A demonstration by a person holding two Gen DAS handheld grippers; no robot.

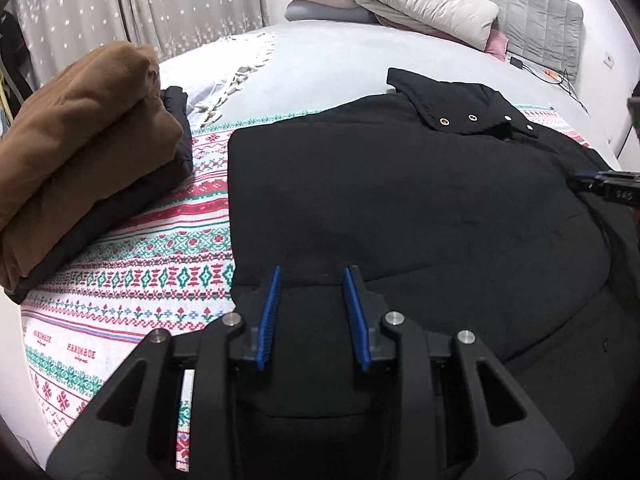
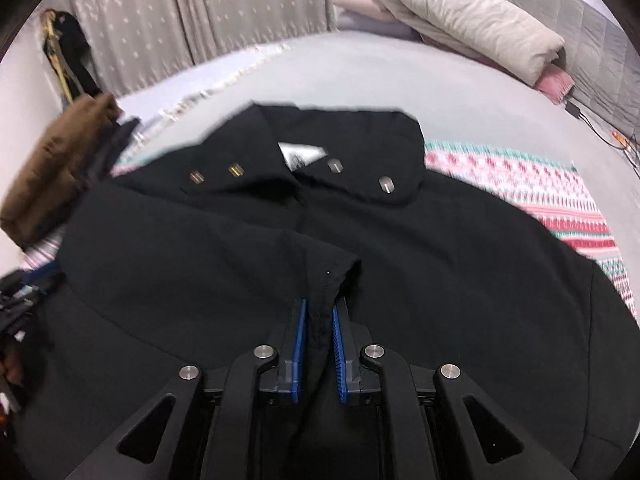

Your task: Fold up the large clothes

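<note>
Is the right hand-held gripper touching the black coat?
Touching. The right wrist view shows the right hand-held gripper with its blue pads closed on a raised fold of the black coat, cloth pinched between them.

Your black jacket (image 1: 400, 208) is matt, smooth cloth with shiny metal snaps (image 1: 444, 121). The patterned blanket (image 1: 132, 272) beneath looks woven. Your left gripper (image 1: 311, 280) is matt black plastic with ribbed blue pads (image 1: 269, 312).

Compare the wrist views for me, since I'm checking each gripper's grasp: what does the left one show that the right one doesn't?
Only the left wrist view: the left gripper open over the black jacket, gripping nothing. Only the right wrist view: the right gripper shut on a jacket fold, and a white label inside the collar. Both: the jacket, the brown folded garment and the patterned blanket.
</note>
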